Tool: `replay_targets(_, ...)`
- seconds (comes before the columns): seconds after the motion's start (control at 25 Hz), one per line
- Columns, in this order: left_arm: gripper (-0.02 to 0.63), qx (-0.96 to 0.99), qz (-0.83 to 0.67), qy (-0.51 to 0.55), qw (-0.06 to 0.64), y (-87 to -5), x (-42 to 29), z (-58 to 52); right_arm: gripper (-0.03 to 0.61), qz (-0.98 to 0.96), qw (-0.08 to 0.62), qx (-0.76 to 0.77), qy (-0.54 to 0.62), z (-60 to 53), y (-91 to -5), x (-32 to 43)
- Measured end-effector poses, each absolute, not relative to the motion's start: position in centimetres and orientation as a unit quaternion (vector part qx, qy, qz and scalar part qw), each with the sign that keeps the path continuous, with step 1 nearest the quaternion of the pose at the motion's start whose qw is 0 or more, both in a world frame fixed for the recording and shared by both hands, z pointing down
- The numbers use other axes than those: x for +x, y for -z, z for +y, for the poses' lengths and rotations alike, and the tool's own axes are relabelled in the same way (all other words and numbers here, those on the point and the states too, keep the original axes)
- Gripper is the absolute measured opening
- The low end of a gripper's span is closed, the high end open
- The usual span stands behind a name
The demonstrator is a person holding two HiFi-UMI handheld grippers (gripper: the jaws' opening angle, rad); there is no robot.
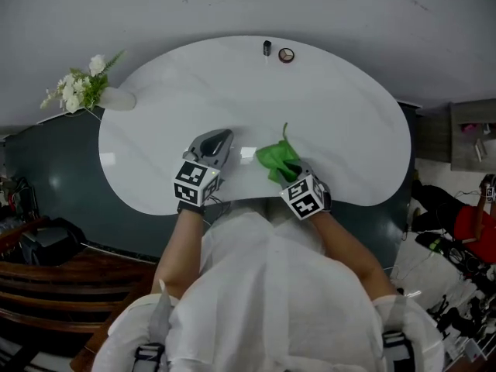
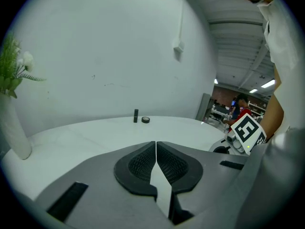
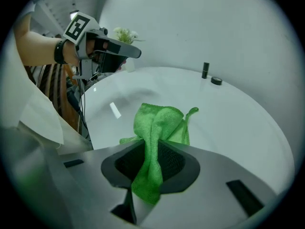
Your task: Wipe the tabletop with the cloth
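Note:
A green cloth (image 1: 277, 158) lies bunched on the white oval tabletop (image 1: 349, 122) near its front edge. My right gripper (image 1: 288, 169) is shut on the cloth (image 3: 157, 128), which runs between the jaws and hangs out behind them. My left gripper (image 1: 218, 140) hovers over the table just left of the cloth, its jaws closed together with nothing between them (image 2: 155, 149). In the right gripper view the left gripper (image 3: 131, 53) shows at the upper left.
A white vase with white flowers (image 1: 81, 90) stands at the table's left end. A small black cylinder (image 1: 266, 48) and a round disc (image 1: 286, 55) sit at the far edge. Dark furniture and clutter surround the table on both sides.

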State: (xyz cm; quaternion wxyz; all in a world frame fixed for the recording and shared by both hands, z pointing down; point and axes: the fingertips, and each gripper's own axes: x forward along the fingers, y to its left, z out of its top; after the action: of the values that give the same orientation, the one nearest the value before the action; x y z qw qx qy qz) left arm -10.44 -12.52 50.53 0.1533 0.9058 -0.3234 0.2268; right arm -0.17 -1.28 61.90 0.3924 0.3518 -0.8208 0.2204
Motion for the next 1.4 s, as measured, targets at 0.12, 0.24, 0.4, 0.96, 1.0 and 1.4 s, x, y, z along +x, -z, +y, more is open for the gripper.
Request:
replay_targets(0.12,0.02,0.892,-0.358,-0.227,0.16,-50.5,-12.0,-12.9,0.074,-0.842,0.403,0.303,-0.195,-2.5,-61.9,-1.9)
replay_targets(0.24,0.019,0.876,-0.392,-0.223,0.172,-50.7,-14.0,-13.2,0.074,-0.853,0.415,0.272,-0.162,-4.3,-61.8,-3.5)
replay_targets(0.4,0.018,0.862,-0.417,-0.221,0.186,-51.3,-16.9,-13.4,0.074,-0.854,0.424,0.263,-0.145,-7.5,-61.7,-5.4)
replay_targets(0.96,0.02,0.866,-0.408,-0.207,0.202,-52.7,-24.5,-19.5,0.074,-0.822,0.426,0.351,-0.141,-27.1,-61.3,-9.6)
replay_targets(1.0,0.018,0.866,-0.409,-0.206,0.202,-52.6,-25.0,-19.9,0.074,-0.821,0.424,0.354,-0.144,-28.4,-61.3,-9.8)
replay_targets(1.4,0.018,0.855,-0.43,-0.204,0.206,-52.3,-30.5,-20.9,0.074,-0.807,0.454,0.366,-0.095,-39.1,-60.5,-12.0)
